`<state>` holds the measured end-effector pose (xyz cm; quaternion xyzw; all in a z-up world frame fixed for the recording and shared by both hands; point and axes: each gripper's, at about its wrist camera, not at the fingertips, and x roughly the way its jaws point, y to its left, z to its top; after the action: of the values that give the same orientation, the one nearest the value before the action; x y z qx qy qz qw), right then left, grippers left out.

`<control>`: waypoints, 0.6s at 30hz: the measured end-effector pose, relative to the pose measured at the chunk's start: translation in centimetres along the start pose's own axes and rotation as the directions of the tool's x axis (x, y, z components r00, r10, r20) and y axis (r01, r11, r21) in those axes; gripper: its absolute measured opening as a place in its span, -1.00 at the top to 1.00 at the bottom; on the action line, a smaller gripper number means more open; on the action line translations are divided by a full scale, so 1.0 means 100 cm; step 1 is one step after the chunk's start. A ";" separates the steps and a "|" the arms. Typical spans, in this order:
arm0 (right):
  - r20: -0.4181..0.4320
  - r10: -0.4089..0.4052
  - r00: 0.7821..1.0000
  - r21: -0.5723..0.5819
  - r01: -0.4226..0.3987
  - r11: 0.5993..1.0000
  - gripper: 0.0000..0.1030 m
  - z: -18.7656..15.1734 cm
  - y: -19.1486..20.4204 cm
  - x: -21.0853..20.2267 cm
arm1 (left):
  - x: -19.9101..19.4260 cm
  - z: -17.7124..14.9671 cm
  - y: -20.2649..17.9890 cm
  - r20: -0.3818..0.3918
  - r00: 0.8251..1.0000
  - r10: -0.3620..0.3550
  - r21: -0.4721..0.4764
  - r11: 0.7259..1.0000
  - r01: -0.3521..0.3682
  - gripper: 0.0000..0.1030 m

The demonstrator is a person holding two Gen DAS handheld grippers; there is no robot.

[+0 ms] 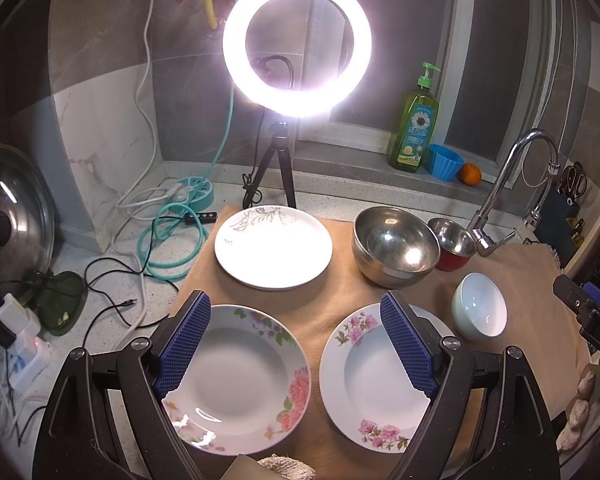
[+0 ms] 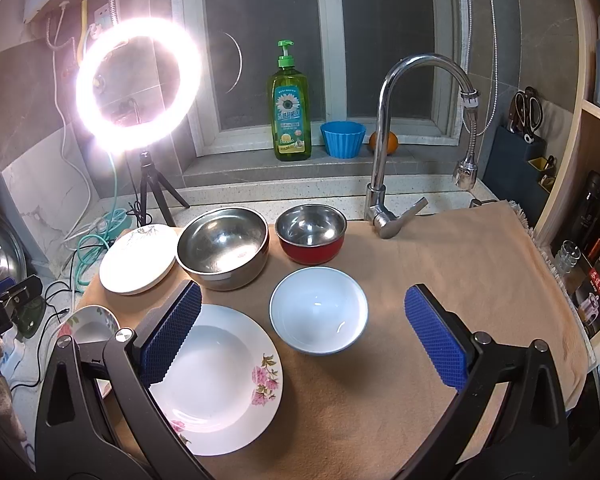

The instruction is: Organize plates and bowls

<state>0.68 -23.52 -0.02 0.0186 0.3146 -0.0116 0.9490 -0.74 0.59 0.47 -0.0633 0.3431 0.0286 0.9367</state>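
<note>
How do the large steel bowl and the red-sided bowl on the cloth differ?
The large steel bowl is wider than the red-sided bowl. The steel bowl's outside is bare metal; the other's is red. The steel bowl stands nearer the plain-centred plate; the red one stands nearer the tap. Both are upright, empty and shiny inside.

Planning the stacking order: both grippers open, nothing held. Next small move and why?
Probably lower the left gripper toward the near-left floral plate and take its rim: it lies right under the open fingers, and a matching floral plate sits beside it to stack on.
</note>
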 end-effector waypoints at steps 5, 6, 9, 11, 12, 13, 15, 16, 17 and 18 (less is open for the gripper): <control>-0.001 0.000 1.000 0.000 0.000 1.000 -1.00 0.000 0.000 0.000 | 0.001 -0.001 0.000 0.000 1.000 0.000 -0.002 1.000 0.000 -0.69; -0.001 0.001 1.000 0.000 -0.001 1.000 -1.00 0.000 0.000 0.000 | 0.001 -0.001 0.001 0.001 1.000 0.000 -0.003 1.000 0.000 -0.69; 0.000 0.000 1.000 -0.001 0.000 1.000 -1.00 -0.001 0.000 0.000 | 0.001 -0.002 0.000 0.001 1.000 0.000 -0.003 1.000 0.001 -0.69; -0.001 0.000 1.000 -0.001 0.000 1.000 -1.00 -0.001 0.000 0.000 | 0.001 -0.001 0.000 0.000 1.000 -0.001 -0.003 1.000 0.001 -0.69; -0.002 0.000 1.000 -0.001 0.000 1.000 -1.00 -0.001 0.000 0.000 | 0.001 -0.001 0.001 0.000 1.000 0.000 -0.003 1.000 0.000 -0.69; -0.002 0.000 1.000 -0.001 0.000 1.000 -1.00 0.000 0.000 -0.001 | 0.001 -0.001 0.001 0.000 1.000 0.000 -0.004 1.000 0.000 -0.69; -0.002 0.001 1.000 0.000 -0.001 1.000 -1.00 -0.001 0.000 -0.001 | 0.001 -0.001 0.000 0.000 1.000 0.001 -0.004 1.000 -0.001 -0.69; -0.002 0.001 1.000 0.000 -0.001 1.000 -1.00 -0.001 0.000 -0.001 | 0.001 -0.001 0.001 0.000 1.000 0.000 -0.004 1.000 0.000 -0.69; -0.001 0.000 1.000 -0.001 0.000 1.000 -1.00 -0.001 0.000 -0.001 | 0.001 -0.001 0.001 0.000 1.000 0.000 -0.004 1.000 0.000 -0.69; -0.001 0.001 1.000 -0.001 -0.001 1.000 -1.00 -0.001 0.001 -0.001 | 0.001 -0.001 0.000 0.000 1.000 0.000 -0.005 1.000 0.000 -0.69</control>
<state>0.57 -23.46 -0.07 0.0180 0.3150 -0.0110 0.9489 -0.74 0.62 0.28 -0.0657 0.3430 0.0293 0.9366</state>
